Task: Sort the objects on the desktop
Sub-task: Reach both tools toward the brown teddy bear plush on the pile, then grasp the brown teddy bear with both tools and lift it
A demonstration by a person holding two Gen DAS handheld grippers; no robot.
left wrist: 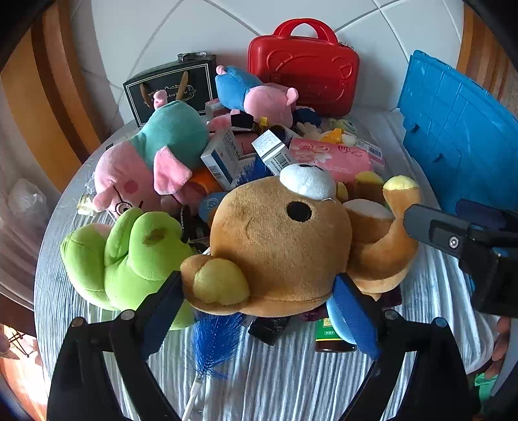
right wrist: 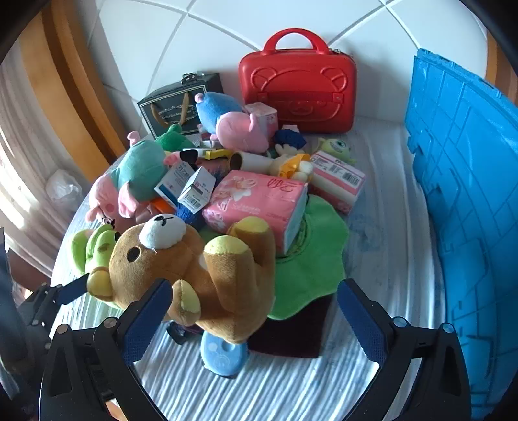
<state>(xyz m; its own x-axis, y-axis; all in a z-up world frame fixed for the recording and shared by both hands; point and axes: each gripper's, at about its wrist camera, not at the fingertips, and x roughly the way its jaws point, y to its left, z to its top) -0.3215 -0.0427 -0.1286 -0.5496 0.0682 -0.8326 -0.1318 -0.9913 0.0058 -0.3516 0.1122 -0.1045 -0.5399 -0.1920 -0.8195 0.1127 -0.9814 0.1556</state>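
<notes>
Brown bear on the front of the pile, both grippers spread around it, nothing pinched yet.

Left of the brown bear [left wrist: 281, 246] lies the green plush [left wrist: 129, 256]; the left gripper [left wrist: 259, 311] straddles the bear's head, jaws wide, pads not pressing. A blue brush [left wrist: 213, 336] lies under the head and could get snagged in a closing grip. Behind the bear, 2 boxes [right wrist: 191, 187] lean loosely and may topple if it drags. The right gripper [right wrist: 255, 320] gapes at the bear's body; a two-sided pull risks stretching it.

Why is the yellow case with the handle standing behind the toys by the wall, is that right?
Not quite: the case is red, not yellow. It does have a handle and does stand behind the toys by the wall, as the right wrist view shows.
</notes>
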